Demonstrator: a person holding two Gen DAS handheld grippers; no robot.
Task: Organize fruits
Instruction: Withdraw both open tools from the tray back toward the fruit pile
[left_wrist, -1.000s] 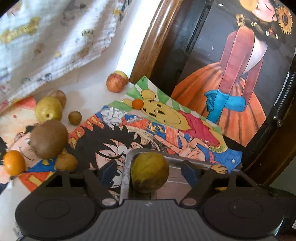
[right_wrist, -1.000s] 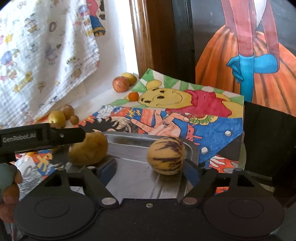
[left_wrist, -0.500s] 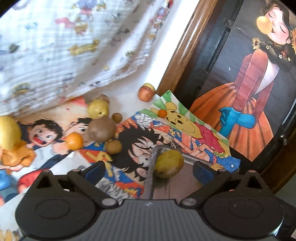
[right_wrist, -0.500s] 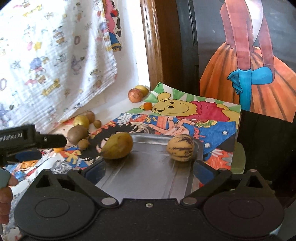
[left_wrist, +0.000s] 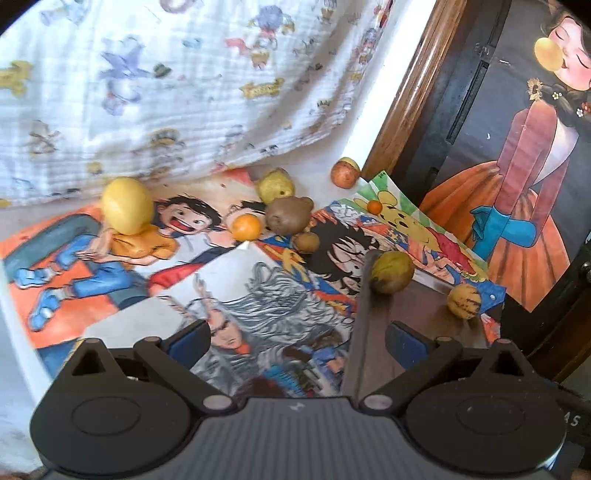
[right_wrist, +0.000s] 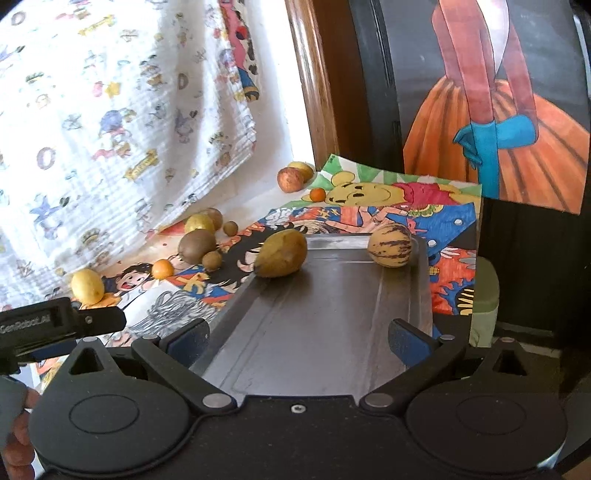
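A metal tray (right_wrist: 332, 332) lies on the cartoon mats and holds a yellow-green fruit (right_wrist: 281, 253) at its far left corner and a striped melon (right_wrist: 390, 244) at its far right. Both show in the left wrist view: fruit (left_wrist: 391, 271), melon (left_wrist: 464, 300), tray (left_wrist: 410, 314). My left gripper (left_wrist: 297, 341) is open and empty, above the mat left of the tray. My right gripper (right_wrist: 299, 339) is open and empty over the tray's near end. Loose fruits lie left: a kiwi (left_wrist: 287, 215), an orange (left_wrist: 245, 227), a lemon (left_wrist: 126, 205).
A patterned cloth (left_wrist: 166, 85) hangs behind the fruits. A red apple (left_wrist: 344, 173) and a small orange (left_wrist: 375, 206) lie near a wooden frame (left_wrist: 402, 88). A painted girl picture (left_wrist: 517, 166) stands at the right. The left gripper's body (right_wrist: 55, 325) shows in the right wrist view.
My left gripper has let go of the yellow-green fruit on the tray and drawn back and to the left. My right gripper has pulled back a little from the tray.
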